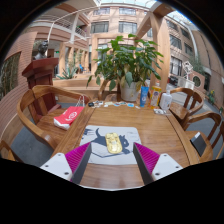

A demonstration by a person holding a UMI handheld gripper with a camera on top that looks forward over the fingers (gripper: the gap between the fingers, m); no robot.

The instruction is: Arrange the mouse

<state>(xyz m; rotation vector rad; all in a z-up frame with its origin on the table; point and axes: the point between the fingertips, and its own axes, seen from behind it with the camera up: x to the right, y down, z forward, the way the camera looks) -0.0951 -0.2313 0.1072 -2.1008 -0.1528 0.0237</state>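
A yellow mouse (113, 143) lies on a grey mouse mat (112, 146) with a dark pattern, on a wooden table (112, 174). My gripper (112, 158) is open. Its magenta pads (77, 157) stand apart at either side of the mat's near edge. The mouse lies just ahead of the fingers, on its own support, touched by neither finger. Nothing is held.
A large potted plant (125, 68) stands at the table's far end with small items (155, 100) beside it. A red and white object (66, 117) lies on the left chair's seat. Wooden chairs (35, 110) flank the table on both sides. A building with windows rises behind.
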